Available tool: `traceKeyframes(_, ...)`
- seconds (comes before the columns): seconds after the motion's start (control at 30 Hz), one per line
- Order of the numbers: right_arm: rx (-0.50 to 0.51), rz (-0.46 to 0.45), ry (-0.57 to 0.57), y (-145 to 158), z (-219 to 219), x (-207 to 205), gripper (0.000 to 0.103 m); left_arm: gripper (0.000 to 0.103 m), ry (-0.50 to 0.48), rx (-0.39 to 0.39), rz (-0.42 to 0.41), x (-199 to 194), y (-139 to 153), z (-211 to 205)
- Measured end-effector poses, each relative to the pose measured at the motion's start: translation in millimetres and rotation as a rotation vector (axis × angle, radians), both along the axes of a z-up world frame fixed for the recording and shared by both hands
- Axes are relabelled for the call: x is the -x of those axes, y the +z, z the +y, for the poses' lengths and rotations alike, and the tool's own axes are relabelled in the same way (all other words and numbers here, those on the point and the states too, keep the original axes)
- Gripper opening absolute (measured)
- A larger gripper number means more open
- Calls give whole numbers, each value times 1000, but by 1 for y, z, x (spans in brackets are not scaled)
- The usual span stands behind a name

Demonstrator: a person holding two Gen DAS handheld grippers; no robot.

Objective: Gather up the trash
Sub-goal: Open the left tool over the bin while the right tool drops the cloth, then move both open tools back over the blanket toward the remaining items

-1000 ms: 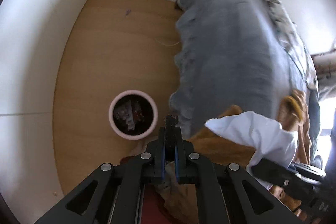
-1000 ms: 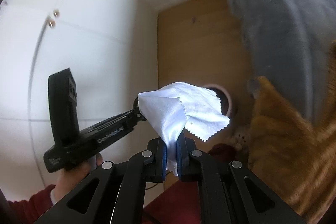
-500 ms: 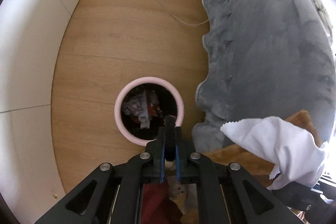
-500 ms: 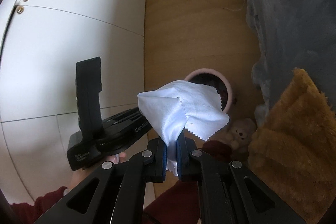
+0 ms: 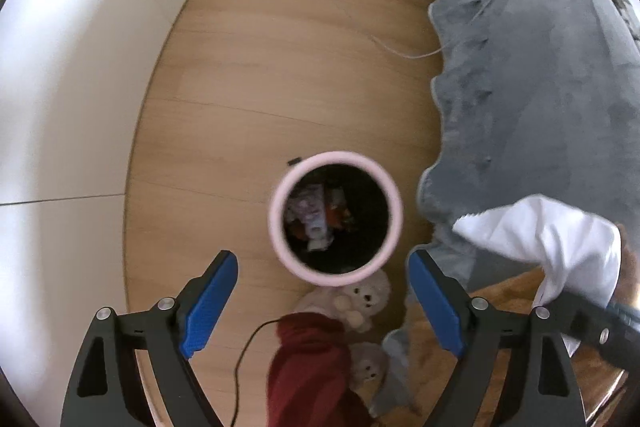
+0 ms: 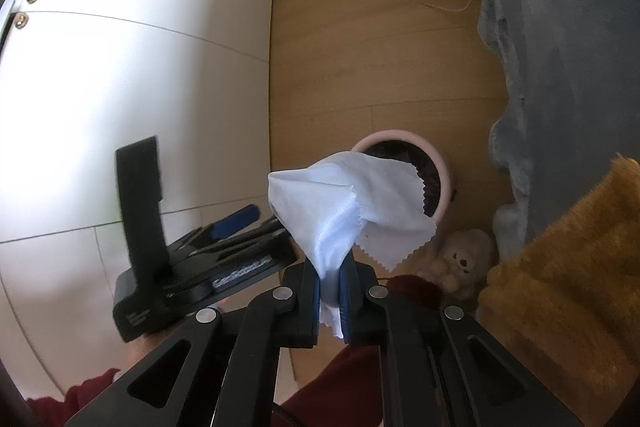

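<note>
A round bin with a pink rim [image 5: 276,211] stands on the wood floor, with wrappers and scraps in its dark inside. My left gripper [image 5: 320,259] points straight down over the bin's near edge. Its jaws are opening wide and nothing is between the blue pads [image 5: 208,303]. A small dark piece [image 5: 294,161] shows just outside the far left of the rim. My right gripper [image 6: 332,283] is shut on a white cloth [image 6: 352,203], which hangs in front of the bin [image 6: 440,163]. The cloth [image 5: 540,231] also shows at the right of the left wrist view.
A grey blanket [image 5: 540,87] drapes off the bed on the right, close to the bin. A teddy bear [image 5: 364,295] and an orange fluffy throw [image 6: 560,287] lie by the bin's near side. White cupboard doors [image 6: 140,67] line the left. A thin cable [image 5: 400,51] crosses the floor.
The left jaws went from shut on a small dark piece to wide open and empty. Both grippers sank toward the bin, which now looks larger. The right grip on the cloth is unchanged.
</note>
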State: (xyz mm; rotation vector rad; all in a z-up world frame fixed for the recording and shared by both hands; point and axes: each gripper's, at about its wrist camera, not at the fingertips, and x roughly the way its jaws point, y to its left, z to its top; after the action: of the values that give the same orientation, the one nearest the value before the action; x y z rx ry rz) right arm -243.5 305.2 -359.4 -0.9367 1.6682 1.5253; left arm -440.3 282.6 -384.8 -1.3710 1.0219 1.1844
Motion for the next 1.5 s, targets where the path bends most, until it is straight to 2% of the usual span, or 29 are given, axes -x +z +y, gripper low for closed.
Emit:
traceKeyframes(0.3, 50, 14, 32, -24, 3, 26, 9, 88, 55, 6, 40, 37, 9, -21)
traceKeyframes(0.33, 58, 17, 34, -27, 4, 29, 12, 88, 66, 8, 35, 40, 11, -24)
traceKeyframes(0.4, 60, 10, 37, -29, 6, 31, 51, 88, 80, 6, 33, 42, 14, -28)
traceKeyframes(0.43, 54, -9, 42, -28, 5, 32, 77, 88, 87, 5, 31, 43, 16, -30)
traceKeyframes(0.47, 33, -33, 43, -25, 5, 32, 81, 88, 91, 7, 27, 44, 16, -31)
traceKeyframes(0.63, 37, -53, 44, -22, 3, 27, 81, 88, 85, 3, 21, 38, 23, -32)
traceKeyframes(0.8, 27, -29, -54, 5, -13, -7, 81, 88, 38, -30, -11, 11, 53, -24)
traceKeyframes(0.93, -24, -17, -200, 47, -34, -55, 81, 88, -79, -80, -71, -42, 92, -10)
traceKeyframes(1.07, -67, -59, -344, 95, -61, -112, 81, 88, -227, -135, -160, -115, 140, 6)
traceKeyframes(1.3, -147, -152, -628, 181, -128, -223, 81, 88, -562, -229, -295, -286, 221, 22)
traceKeyframes(1.5, -202, -253, -928, 233, -211, -315, 82, 88, -929, -294, -384, -446, 280, -19)
